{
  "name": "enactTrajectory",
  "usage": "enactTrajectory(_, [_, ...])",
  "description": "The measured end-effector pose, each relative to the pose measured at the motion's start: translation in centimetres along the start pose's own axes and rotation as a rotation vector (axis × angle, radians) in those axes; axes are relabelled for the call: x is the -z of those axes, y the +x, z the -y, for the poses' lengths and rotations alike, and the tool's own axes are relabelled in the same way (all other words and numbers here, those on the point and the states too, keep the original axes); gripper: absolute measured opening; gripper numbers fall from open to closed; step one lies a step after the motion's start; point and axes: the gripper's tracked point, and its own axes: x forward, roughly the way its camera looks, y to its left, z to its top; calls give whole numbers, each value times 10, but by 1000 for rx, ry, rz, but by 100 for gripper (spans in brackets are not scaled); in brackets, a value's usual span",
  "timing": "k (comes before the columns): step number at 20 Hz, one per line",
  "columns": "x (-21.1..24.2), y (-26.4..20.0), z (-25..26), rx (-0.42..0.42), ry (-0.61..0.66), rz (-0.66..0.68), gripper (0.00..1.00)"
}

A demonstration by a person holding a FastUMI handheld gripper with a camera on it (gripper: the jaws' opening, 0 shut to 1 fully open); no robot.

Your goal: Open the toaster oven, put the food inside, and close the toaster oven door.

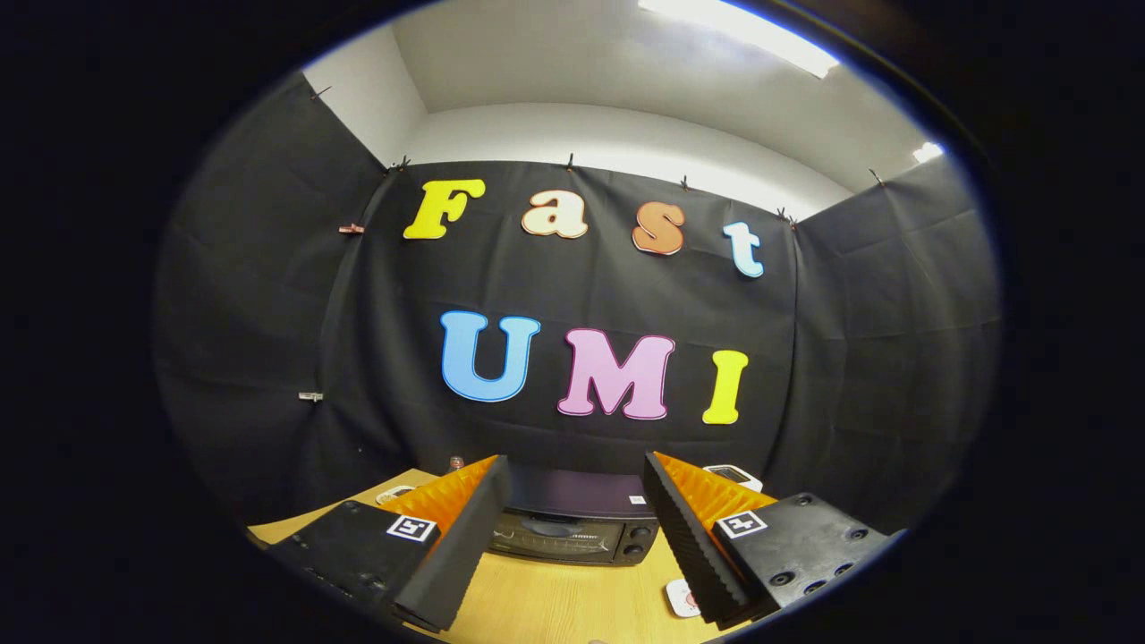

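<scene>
A black toaster oven (572, 526) stands on the wooden table (555, 604) against the booth's back wall, its glass door shut and two knobs on its right side. My gripper (577, 537) is raised and open, with nothing between its fingers. The oven lies beyond the fingertips, framed in the gap between them. A small part of a white plate with something red on it (682, 597) peeks out beside the right finger (689, 546), mostly hidden by it.
A small white device (733, 474) sits right of the oven behind the right finger. Another white object (394, 493) and a small brownish item (455, 463) lie left of the oven. Black cloth walls close in the table on three sides.
</scene>
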Motion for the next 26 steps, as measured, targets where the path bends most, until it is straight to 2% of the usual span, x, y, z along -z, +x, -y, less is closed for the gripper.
enactTrajectory(10, [12, -5, 14, 46, 35, -29, 97])
enactTrajectory(15, [24, 8, 9, 45, 58, -59, 97])
enactTrajectory(20, [46, 47, 4, 17, 62, -98, 97])
enactTrajectory(26, [107, 121, -8, -27, 138, -219, 98])
